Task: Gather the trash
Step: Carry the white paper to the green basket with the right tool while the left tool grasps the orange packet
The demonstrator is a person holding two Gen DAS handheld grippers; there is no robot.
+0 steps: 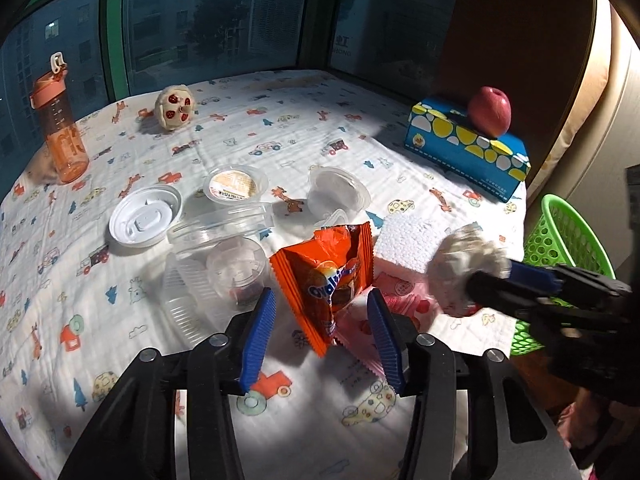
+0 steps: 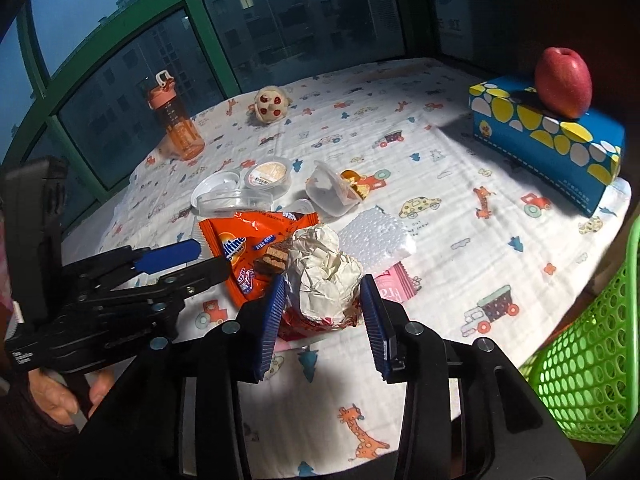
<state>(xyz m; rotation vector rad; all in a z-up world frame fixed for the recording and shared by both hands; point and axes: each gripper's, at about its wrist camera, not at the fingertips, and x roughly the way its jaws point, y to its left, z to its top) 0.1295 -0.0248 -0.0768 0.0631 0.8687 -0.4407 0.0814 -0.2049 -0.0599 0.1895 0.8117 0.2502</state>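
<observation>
Trash lies across a table under a cartoon-print cloth (image 1: 320, 120), with an orange Ovaltine wrapper (image 1: 324, 276) near the front edge.

Far to the wrapper's left and behind it, by the window, stands an orange bottle (image 1: 60, 128). A small round toy (image 1: 176, 108) sits well behind the wrapper, also to its left.

Nearer on the wrapper's left is a white lid (image 1: 144, 216). A sealed cup (image 1: 235, 188) lies behind that, and a cluster of clear tubs (image 1: 216, 264) sits just beside the wrapper.

The left gripper (image 1: 324, 292) has the wrapper between its blue pads. The jaws are partly closed and pinch the wrapper by its two side edges, so it stands upright just above the cloth. A hand (image 2: 60, 400) shows below that gripper in the right wrist view.

Just behind the wrapper an empty cup (image 1: 338, 194) lies tipped on its side. A white foam block (image 1: 404, 244) sits touching or just beside the wrapper's right edge. A pink packet (image 1: 404, 292) lies flat in front of the block.

To the wrapper's right, the right gripper (image 2: 322, 280) has its jaws drawn in on a crumpled paper ball (image 1: 464, 268). Both pads press the ball's sides. It is held over the pink packet and a red foil scrap (image 2: 304, 326).

Well behind and to the right of the wrapper, a blue tissue box (image 1: 468, 140) sits at the table's far corner. An apple (image 1: 490, 110) rests on top of the box.

Farthest right of the wrapper, off the table's edge, stands a green basket (image 1: 568, 232).
</observation>
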